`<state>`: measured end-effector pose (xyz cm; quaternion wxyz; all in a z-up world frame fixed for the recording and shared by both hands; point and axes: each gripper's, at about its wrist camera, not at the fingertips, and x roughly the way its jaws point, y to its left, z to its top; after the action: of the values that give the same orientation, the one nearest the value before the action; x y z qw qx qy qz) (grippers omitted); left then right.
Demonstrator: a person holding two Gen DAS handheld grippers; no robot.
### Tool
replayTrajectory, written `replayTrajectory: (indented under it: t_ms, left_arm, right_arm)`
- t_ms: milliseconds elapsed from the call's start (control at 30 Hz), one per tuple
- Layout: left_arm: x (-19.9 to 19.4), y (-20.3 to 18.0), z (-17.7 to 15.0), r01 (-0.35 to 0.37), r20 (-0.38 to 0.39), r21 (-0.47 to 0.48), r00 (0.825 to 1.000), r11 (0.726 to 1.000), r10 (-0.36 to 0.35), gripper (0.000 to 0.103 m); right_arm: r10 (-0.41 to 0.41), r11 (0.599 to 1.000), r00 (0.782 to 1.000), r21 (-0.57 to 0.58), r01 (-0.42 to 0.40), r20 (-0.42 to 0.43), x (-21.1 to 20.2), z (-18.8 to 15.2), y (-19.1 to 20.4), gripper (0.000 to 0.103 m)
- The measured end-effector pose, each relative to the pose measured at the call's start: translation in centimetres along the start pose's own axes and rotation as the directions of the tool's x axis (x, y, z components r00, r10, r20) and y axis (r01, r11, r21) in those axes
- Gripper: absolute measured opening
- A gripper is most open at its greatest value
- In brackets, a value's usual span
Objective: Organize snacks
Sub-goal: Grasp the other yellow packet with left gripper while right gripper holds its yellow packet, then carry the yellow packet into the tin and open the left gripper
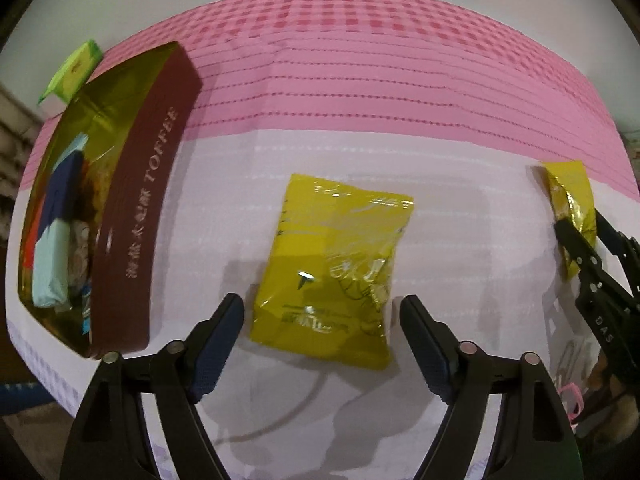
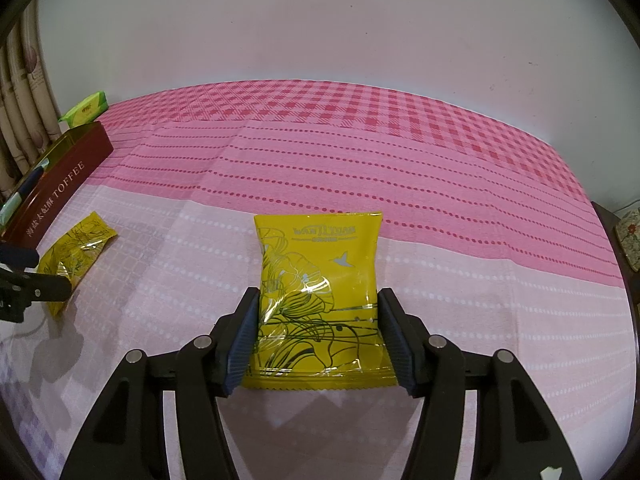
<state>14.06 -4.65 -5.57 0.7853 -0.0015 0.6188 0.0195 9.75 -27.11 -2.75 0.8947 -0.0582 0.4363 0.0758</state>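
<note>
Right gripper (image 2: 316, 344) clamped on near packet (image 2: 320, 300), pads pressed to both side edges; packet lay flat on cloth (image 2: 400, 184), well right of toffee box (image 2: 56, 196). Left gripper (image 1: 322, 332) stood open astride second packet (image 1: 332, 268), pads clear of its edges; that packet just right of box (image 1: 132, 208). Step judged: paired pickup for loading box. Next needs left pads to close, then both lifts toward box. Left view alone showed wrapped snacks inside box; right view alone showed packet print. Green pack (image 2: 86, 110) behind box.
</note>
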Motion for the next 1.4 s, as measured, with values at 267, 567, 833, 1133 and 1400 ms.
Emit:
replayTrajectory:
  t_ms: [267, 567, 833, 1133, 1400]
  left_arm:
    - [-0.2, 1.1, -0.5, 0.023, 0.025, 0.003, 0.999, 1.0, -0.023, 0.062]
    - [-0.2, 1.0, 0.4, 0.048, 0.055, 0.001, 0.997, 0.999, -0.048, 0.054]
    - [-1.3, 0.8, 0.2, 0.079, 0.077, 0.016, 0.994, 0.997, -0.08, 0.053]
    - [-4.3, 1.7, -0.1, 0.109, 0.123, 0.024, 0.986, 0.994, -0.112, 0.053]
    - [-7.0, 3.3, -0.3, 0.082, 0.181, 0.03, 0.98, 0.996, -0.087, 0.053]
  right_arm:
    - [-0.001, 1.0, 1.0, 0.007, 0.001, -0.001, 0.0, 0.0, -0.2, 0.056]
    - [-0.012, 1.0, 1.0, 0.009, 0.012, -0.002, 0.1, 0.0, -0.2, 0.056]
    - [-0.041, 0.998, 0.999, 0.039, 0.042, -0.003, 0.0, -0.1, 0.1, 0.055]
    - [-0.051, 0.998, 0.999, 0.033, 0.051, -0.002, 0.0, -0.1, 0.2, 0.054]
    - [-0.066, 0.997, 0.998, 0.04, 0.066, -0.003, -0.1, -0.1, 0.4, 0.053]
